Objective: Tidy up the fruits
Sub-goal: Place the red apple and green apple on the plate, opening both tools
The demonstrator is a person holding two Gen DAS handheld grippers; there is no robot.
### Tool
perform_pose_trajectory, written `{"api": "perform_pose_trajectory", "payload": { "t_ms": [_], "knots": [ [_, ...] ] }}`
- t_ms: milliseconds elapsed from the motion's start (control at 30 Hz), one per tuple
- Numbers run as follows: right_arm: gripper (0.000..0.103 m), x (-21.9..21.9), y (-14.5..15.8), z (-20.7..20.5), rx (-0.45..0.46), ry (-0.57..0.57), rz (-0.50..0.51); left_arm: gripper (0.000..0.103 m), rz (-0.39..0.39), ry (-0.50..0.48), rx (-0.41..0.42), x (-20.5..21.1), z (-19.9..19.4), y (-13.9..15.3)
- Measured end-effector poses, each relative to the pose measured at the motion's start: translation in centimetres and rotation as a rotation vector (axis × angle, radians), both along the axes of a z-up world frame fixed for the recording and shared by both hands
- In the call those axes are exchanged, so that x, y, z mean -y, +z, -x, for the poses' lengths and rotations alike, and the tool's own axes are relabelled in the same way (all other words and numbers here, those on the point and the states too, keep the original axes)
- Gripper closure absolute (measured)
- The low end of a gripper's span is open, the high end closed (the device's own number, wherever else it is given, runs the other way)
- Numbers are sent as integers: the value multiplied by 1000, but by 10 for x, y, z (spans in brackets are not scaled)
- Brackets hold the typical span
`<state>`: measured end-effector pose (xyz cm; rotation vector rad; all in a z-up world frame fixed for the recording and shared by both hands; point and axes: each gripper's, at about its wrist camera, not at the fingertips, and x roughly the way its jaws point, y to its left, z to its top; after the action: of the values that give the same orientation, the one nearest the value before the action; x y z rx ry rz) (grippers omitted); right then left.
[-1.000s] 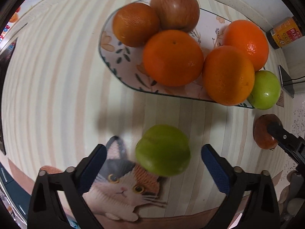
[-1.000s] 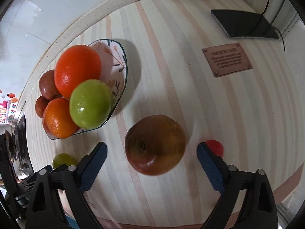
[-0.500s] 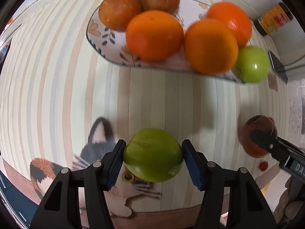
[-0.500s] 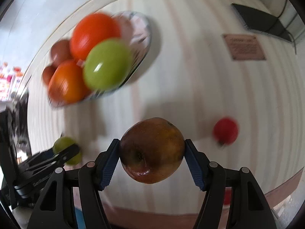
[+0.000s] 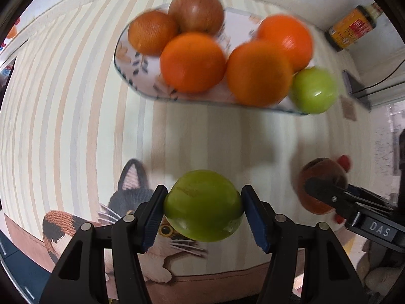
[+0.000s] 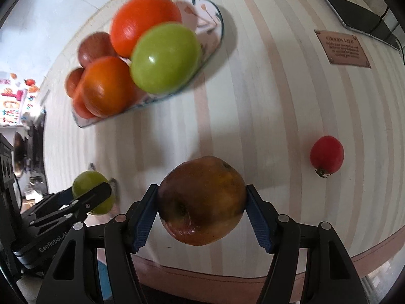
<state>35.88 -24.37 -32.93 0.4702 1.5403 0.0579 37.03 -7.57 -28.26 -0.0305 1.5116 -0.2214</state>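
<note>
**Striped cloth, few things on it**

A striped tablecloth [image 6: 278, 101] (cat picture near its front edge) covers the table. On it lie a patterned plate [image 6: 215, 25] of fruit, a small red tomato [image 6: 326, 155], a dark phone [image 6: 359, 17] and a bottle [image 5: 351, 29] at the far edge.

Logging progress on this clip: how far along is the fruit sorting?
Done: six fruits sit in the patterned dish. In hand: left tongs grip a green apple; right tongs grip a brownish apple. Left: a small red fruit lies on the table.
</note>
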Motion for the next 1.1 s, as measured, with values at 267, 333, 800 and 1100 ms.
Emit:
{"api": "perform_pose_trajectory", "payload": {
  "t_ms": [267,333,800,1100],
  "knots": [
    [34,20,72,-42,157,-87,-87,45,119,-40,130,10,-55,87],
    [34,26,84,-61,185,-107,-77,45,130,-42,146,17,-75,97],
    [34,64,28,-129,152,-179,-28,45,51,-57,-40,50,-187,29],
    [28,75,13,-129,152,-191,-100,42,8,-67,-92,50,-182,8]
  ]
}}
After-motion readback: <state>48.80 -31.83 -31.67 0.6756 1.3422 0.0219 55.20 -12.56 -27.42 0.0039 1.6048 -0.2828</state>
